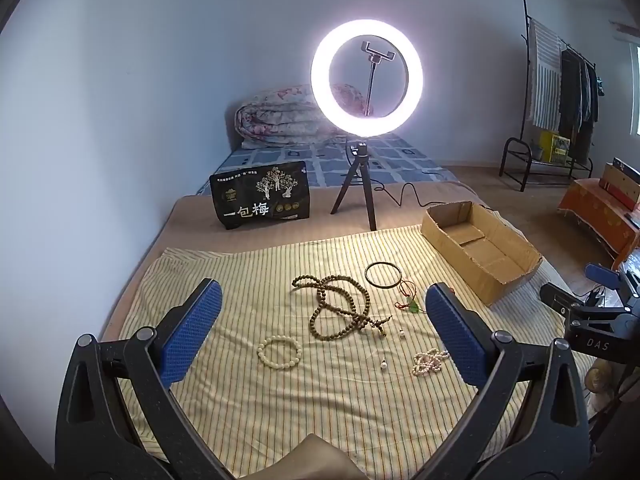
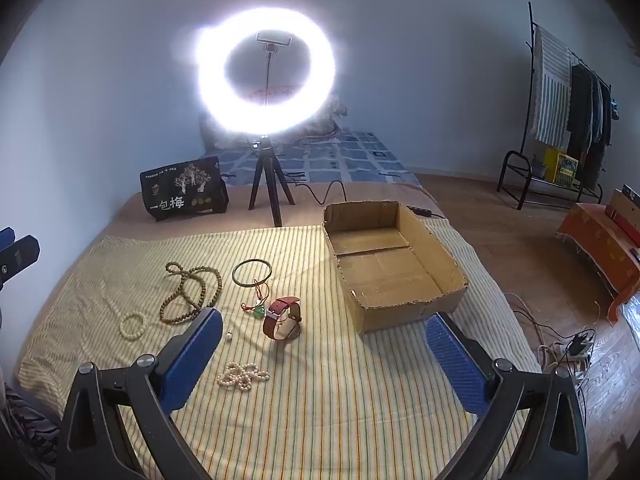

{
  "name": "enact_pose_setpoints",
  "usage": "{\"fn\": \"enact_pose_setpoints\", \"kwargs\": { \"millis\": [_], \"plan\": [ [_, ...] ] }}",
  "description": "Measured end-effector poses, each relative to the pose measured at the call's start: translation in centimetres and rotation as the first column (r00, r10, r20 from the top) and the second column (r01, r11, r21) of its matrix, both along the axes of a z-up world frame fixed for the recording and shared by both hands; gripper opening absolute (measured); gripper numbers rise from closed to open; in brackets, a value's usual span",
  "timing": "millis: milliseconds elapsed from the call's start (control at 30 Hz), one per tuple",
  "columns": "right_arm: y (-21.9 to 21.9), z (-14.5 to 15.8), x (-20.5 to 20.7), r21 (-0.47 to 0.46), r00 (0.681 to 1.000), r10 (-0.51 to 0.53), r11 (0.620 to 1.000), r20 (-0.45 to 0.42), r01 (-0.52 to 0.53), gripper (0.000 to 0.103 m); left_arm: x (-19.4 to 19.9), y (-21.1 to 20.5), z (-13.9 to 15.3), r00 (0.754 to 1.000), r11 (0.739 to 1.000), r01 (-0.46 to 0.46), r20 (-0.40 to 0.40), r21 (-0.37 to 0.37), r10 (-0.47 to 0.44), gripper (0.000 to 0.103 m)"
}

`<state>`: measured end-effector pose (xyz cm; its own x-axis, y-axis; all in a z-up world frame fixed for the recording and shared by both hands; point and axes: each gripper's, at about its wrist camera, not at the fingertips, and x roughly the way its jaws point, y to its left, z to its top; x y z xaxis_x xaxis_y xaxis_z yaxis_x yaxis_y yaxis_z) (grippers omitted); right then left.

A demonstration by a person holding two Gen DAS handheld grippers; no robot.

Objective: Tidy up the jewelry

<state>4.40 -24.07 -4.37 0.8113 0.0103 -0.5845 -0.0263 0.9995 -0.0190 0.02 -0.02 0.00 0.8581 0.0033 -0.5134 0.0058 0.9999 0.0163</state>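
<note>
Across the cloth (image 1: 248, 420), left view: left gripper (image 1: 320, 332) wide, empty, over beads (image 1: 340, 312), bracelet (image 1: 280, 353), bangle (image 1: 383, 275). Right view: right gripper (image 2: 324, 354) wide, empty; watch (image 2: 282, 318) mid-cloth, box (image 2: 394, 264) at far right edge. Best lift one piece at a time, clear of tangles.

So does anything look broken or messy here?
Yes. The cardboard box has a ragged, torn front edge and no lid flaps. The long brown bead necklace lies tangled in loops, and the small pearl strand is bunched in a heap on the striped cloth.
</note>
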Motion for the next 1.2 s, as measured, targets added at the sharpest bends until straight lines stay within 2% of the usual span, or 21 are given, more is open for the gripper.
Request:
{"fn": "enact_pose_setpoints", "kwargs": {
  "millis": [1200],
  "plan": [
    [-0.35, -0.18, 0.16, 0.016, 1.000, 0.007, 1.000, -0.020, -0.007, 0.103, 0.29, -0.35, 0.58, 1.000, 1.000, 0.004, 0.004, -0.020, -0.004, 0.103]
  ]
}}
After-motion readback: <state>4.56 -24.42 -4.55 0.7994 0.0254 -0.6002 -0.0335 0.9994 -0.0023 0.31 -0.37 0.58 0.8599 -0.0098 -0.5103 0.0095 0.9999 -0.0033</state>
